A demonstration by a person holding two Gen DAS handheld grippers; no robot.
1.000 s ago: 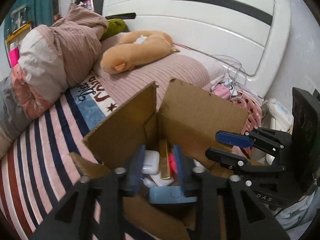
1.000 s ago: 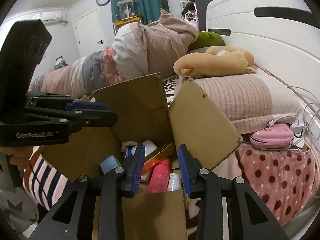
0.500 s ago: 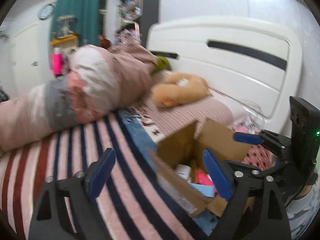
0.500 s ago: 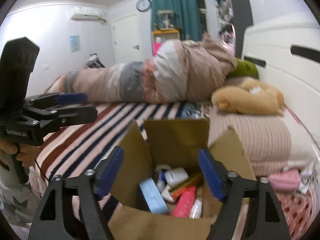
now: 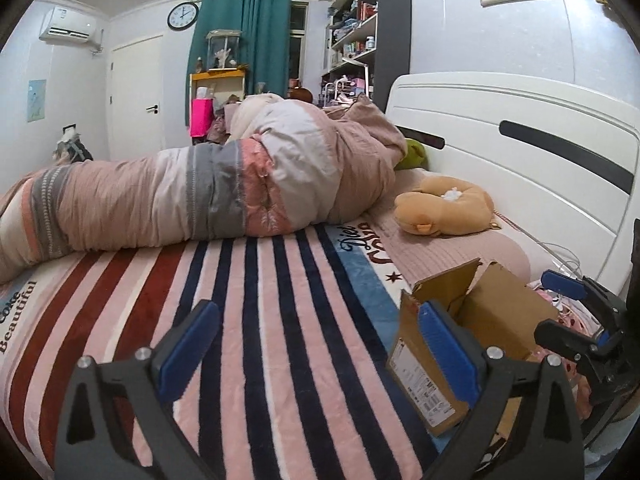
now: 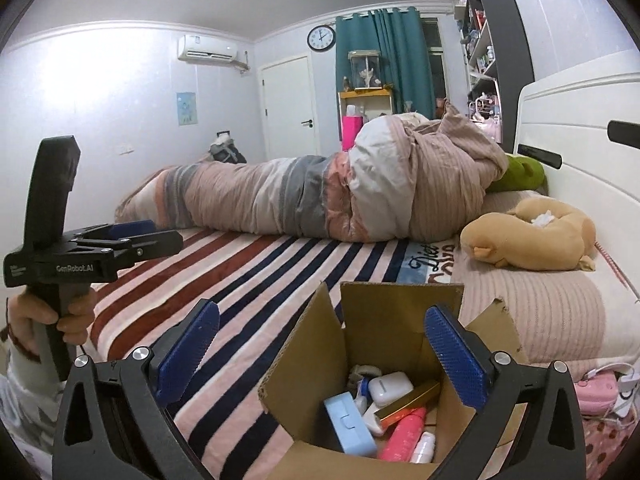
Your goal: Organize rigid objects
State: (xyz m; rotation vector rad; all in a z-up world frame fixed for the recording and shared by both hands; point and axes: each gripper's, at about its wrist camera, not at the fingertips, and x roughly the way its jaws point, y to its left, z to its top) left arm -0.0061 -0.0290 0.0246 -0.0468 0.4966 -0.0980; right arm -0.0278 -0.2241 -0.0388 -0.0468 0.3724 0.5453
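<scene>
The open brown cardboard box [image 6: 384,344], holding a pale blue case [image 6: 349,426], a white earbud case [image 6: 390,387] and a pink bottle [image 6: 404,434], sits at the striped bed's [image 5: 256,320] headboard-end edge, with the right tongs [image 6: 322,354] and left tongs [image 5: 316,350] both spread wide, gripping nothing.

A striped pink, navy and red blanket [image 5: 256,320] covers the bed across the lower centre of the frame. On it, across the middle, lies a rolled pink, white and grey quilt [image 5: 224,196]. At centre right a tan plush pig toy [image 5: 444,210] rests on a ribbed pink pillow [image 6: 532,316], below the white panelled headboard [image 5: 520,168]. A green plush cushion [image 6: 522,174] peeks from behind the quilt. At upper centre a round wall clock [image 5: 183,15] hangs beside teal curtains [image 5: 248,40]; a white air conditioner [image 6: 207,53] sits at upper left.
</scene>
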